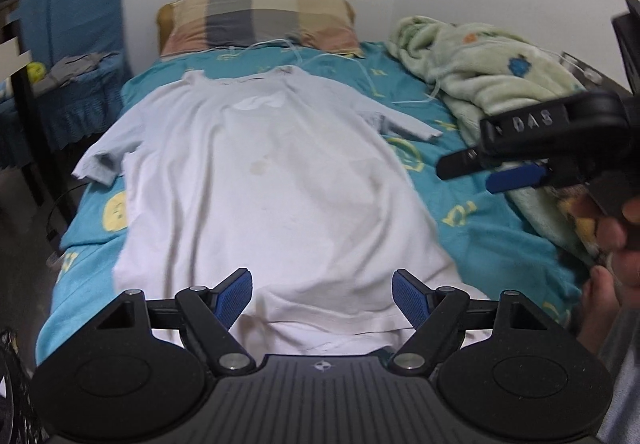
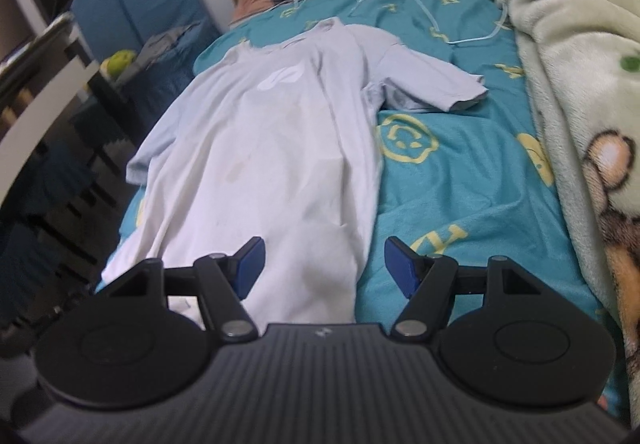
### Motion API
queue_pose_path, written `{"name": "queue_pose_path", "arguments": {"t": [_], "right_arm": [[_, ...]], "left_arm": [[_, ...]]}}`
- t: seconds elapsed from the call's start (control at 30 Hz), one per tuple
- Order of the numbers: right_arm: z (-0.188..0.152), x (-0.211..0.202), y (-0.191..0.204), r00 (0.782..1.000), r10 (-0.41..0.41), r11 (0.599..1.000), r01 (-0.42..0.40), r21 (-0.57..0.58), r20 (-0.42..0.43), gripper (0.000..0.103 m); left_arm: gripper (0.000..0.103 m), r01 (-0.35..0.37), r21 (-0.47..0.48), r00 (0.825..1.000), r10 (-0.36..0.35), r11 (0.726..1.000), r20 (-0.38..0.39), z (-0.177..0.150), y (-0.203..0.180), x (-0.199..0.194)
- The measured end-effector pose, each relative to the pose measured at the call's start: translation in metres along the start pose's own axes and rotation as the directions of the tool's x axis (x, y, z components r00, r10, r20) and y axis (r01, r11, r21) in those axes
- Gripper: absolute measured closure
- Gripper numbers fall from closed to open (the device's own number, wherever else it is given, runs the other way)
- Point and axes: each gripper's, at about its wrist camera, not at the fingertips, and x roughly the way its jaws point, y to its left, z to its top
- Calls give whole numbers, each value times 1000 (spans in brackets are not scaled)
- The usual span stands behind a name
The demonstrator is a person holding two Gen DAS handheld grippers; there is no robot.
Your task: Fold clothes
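**Both grippers spread over the T-shirt, nothing pinched**

I see the white T-shirt [image 1: 260, 172] lying flat, front up, on the teal bedsheet [image 1: 480, 212], collar toward the top of the frame, hem at the bottom. Both short sleeves are spread out to the sides. A pale leaf-like logo sits on the chest, with a faint stain below it.

Left gripper [image 1: 322, 298]: jaws wide apart, blue pads over the hem area at bottom centre of the left wrist view. Fabric lies below and between them, but the pads aren't pressing on it.

Right gripper [image 2: 324, 266]: jaws also spread. In its own view the left pad is over the shirt's lower right edge and the right pad over bare sheet. Nothing gripped. In the left wrist view it comes in from the right edge, held by a hand [image 1: 612, 244].

Around it: plaid pillow [image 1: 260, 18] at top centre, green cartoon-print blanket [image 2: 580, 84] bunched along the right side, thin white cable [image 2: 400, 8] looping on the sheet near the pillow, blue chair [image 1: 76, 44] at upper left.
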Motion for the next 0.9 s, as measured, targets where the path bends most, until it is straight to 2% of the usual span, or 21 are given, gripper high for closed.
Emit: {"name": "queue_pose_path", "arguments": {"t": [0.2,0.4,0.5,0.6,0.63,0.67,0.77,0.9], "right_arm": [[8,-16,-17,998,-22,998,18,64,63,35],[13,-23,-28,995,-27,994,16,107,95,35],[13,-22,-30,995,-25,993,13,120,97,35],[13,-20,-30,996,-19,993,9,116,91,35],[13,-20,-30,996,-18,993,8,115,91,35],[13,-20,-30,996,-18,993,8,115,91,35],[14,-21,-32,995,-20,992,8,125,97,35],[16,-26,-38,992,-31,988,13,154,119,35]], "left_arm": [[25,62,163,998,-63,985,-4,1,-50,26],[33,72,236,996,-57,969,-70,-6,-73,69],[46,64,267,995,-40,962,-94,-12,-79,85],[67,54,267,995,-29,962,-96,-15,-78,92],[81,52,246,996,-30,968,-89,-13,-75,92],[91,54,215,996,-36,975,-86,-10,-72,89],[95,95,156,994,-85,983,-67,-3,-69,76],[95,157,137,987,-151,978,-48,3,-69,72]]}}
